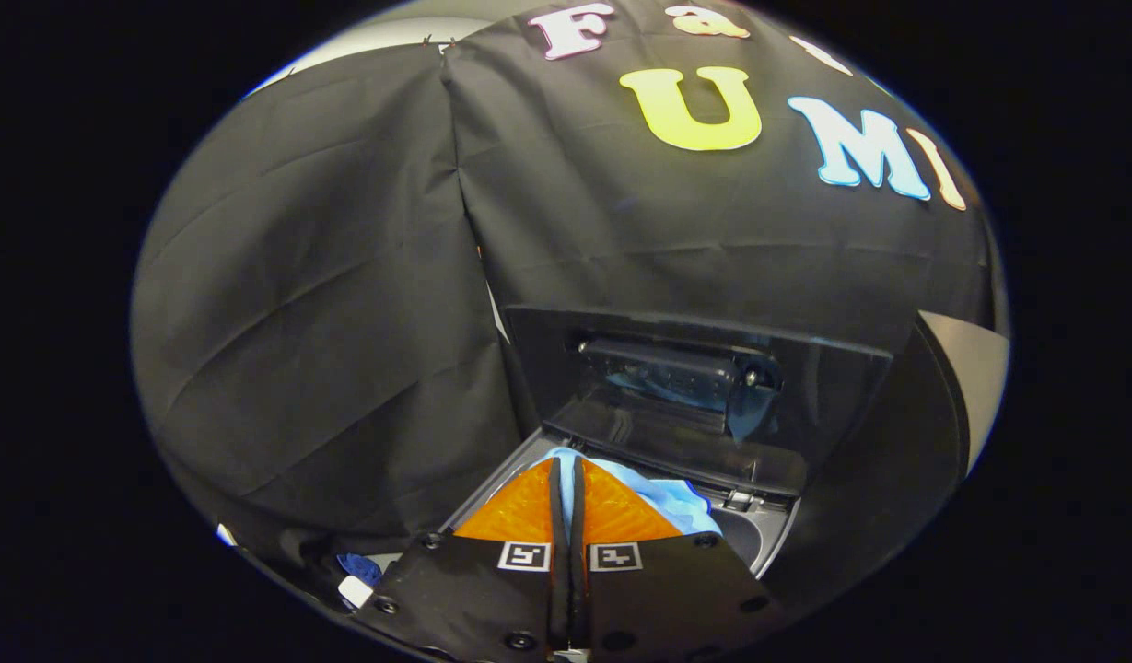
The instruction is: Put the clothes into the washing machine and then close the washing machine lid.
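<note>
Black booth wall, one washing machine [759, 539] open, gripper [566, 474] pinching one cloth [658, 497]

The fisheye camera rode on the gripper [566, 479], looking forward and down along its nearly closed fingers. It sat close above the open washer [759, 539], facing the raised lid [694, 387] and the cloth wall [344, 304] behind.

Clothes [662, 497] lie in the washing machine [759, 534], lid [694, 387] raised behind.
</note>
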`<action>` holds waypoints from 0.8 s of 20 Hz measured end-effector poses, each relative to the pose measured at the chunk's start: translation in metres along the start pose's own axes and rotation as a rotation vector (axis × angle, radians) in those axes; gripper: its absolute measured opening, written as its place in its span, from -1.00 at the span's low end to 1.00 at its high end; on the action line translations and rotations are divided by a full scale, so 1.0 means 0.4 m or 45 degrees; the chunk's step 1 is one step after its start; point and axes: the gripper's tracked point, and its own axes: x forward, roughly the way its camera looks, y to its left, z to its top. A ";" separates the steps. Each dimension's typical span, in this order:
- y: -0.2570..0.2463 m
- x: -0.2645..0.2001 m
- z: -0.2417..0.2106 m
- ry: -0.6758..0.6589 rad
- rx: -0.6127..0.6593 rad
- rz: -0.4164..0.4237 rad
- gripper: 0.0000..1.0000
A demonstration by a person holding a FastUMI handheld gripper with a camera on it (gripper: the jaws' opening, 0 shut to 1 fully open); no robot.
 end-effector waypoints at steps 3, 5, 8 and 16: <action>-0.003 0.035 -0.054 0.036 -0.028 -0.017 -0.97; -0.011 0.055 -0.093 0.061 -0.050 -0.038 -0.97; -0.028 0.094 -0.162 0.152 -0.060 -0.060 -0.97; -0.059 0.140 -0.255 0.244 -0.057 -0.105 -0.96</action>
